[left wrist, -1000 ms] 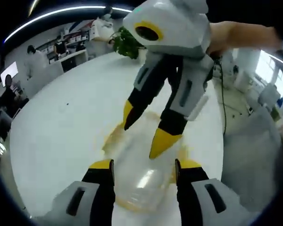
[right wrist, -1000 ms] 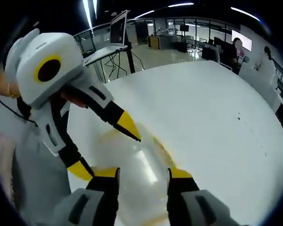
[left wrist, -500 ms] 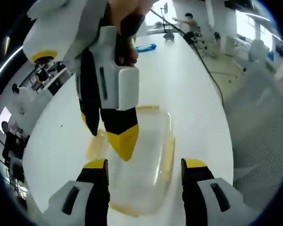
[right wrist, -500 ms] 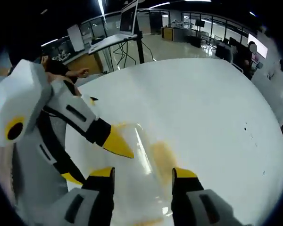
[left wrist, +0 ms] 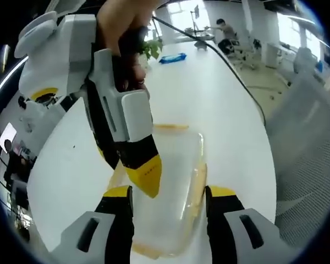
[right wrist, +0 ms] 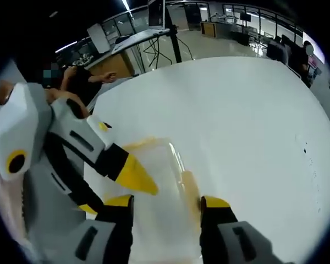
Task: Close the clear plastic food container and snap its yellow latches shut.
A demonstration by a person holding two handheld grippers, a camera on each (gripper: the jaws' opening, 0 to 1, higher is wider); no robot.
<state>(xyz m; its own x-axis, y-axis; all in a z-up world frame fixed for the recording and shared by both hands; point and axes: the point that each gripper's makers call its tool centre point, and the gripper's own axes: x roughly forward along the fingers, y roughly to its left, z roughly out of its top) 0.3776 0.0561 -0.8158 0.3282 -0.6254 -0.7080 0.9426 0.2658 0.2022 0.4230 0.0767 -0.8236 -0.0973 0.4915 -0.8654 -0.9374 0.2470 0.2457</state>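
Clear container [left wrist: 173,192] lies on the white bench [left wrist: 220,104], between the released jaws of the left gripper [left wrist: 168,201]. Right gripper [right wrist: 165,206] jaws likewise parted, straddling the container.

Two hand-held tools of matching build. In the left gripper view, left gripper [left wrist: 168,201] at lower centre: grey moulded bodies with dark oval slots, black fingers [left wrist: 119,220], yellow tips. Right gripper [left wrist: 146,176] at upper left: white rounded housing with a yellow ring, white side panel, black finger ending in a yellow wedge; bare hand [left wrist: 124,33] around its grip; black cable trailing toward upper right. In the right gripper view, right gripper [right wrist: 168,203] at bottom with the same grey, black and yellow; left gripper [right wrist: 135,176] at left, white housing, yellow-ringed hole.
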